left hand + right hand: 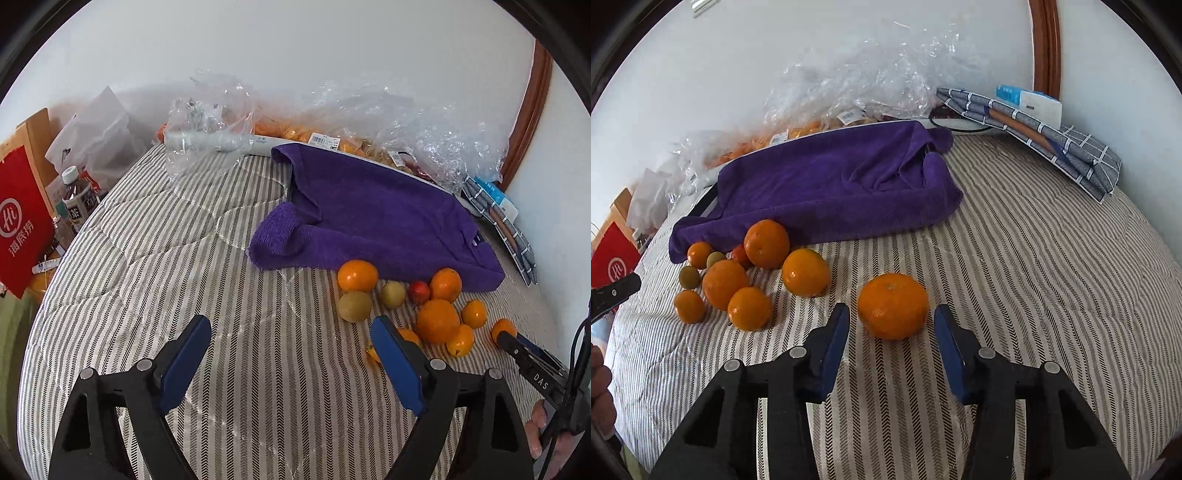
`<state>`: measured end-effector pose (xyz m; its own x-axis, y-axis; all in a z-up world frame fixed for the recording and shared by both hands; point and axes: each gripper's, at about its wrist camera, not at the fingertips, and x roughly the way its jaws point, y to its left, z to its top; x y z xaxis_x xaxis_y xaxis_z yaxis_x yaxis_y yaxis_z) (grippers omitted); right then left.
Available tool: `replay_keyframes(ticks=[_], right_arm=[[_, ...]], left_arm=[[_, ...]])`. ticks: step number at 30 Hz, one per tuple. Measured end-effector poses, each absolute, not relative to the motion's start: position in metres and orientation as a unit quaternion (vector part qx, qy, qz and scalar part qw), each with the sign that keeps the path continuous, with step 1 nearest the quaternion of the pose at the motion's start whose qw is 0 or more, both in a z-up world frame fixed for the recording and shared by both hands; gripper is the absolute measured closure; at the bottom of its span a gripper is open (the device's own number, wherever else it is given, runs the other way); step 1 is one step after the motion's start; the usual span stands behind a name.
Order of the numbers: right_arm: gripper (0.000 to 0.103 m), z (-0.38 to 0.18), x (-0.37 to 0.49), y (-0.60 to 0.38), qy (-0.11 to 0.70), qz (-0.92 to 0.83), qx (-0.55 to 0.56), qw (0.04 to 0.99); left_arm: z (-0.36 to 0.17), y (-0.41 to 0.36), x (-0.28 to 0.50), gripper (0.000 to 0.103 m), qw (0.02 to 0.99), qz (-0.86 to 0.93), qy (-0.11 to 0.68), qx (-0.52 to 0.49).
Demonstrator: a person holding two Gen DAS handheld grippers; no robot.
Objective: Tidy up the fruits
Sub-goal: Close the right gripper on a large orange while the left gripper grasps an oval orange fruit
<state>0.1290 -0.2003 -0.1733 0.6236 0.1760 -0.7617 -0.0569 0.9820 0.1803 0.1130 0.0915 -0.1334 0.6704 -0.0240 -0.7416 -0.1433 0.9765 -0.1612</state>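
Several oranges (766,243), two green plums (689,277) and a small red fruit (419,291) lie clustered on the striped cloth by a purple towel (834,184). One orange (892,306) lies apart, just ahead of my right gripper (892,328), whose open jaws stand to either side of it without touching. My left gripper (291,328) is open and empty over bare cloth, left of the cluster (437,319). The right gripper's tip (506,338) shows in the left wrist view beside an orange (503,328).
Clear plastic bags of fruit (332,122) lie behind the towel along the wall. A folded checked cloth (1052,144) is at the far right. A red bag (22,221) and bottles (75,199) stand off the left edge. A wooden frame (1045,44) leans on the wall.
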Motion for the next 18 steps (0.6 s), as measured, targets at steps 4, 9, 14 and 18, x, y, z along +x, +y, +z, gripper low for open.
replay_keyframes(ticks=[4,9,14,18], right_arm=[[0.062,-0.178,0.137,-0.195,0.445,0.064,0.058,0.891],[0.062,-0.177,0.136,-0.19,0.441,0.075,0.045,0.893],[0.062,-0.174,0.129,-0.192,0.428,0.088,0.05,0.898],[0.062,-0.174,0.128,-0.195,0.428,0.096,0.065,0.896]], left_arm=[[-0.138,0.084,0.113,0.019,0.908,0.013,0.407,-0.103],[-0.145,0.072,0.116,0.02,0.903,-0.026,0.414,-0.107],[-0.151,0.054,0.124,0.021,0.897,-0.06,0.424,-0.108],[-0.162,0.037,0.132,0.038,0.892,-0.07,0.436,-0.095]])
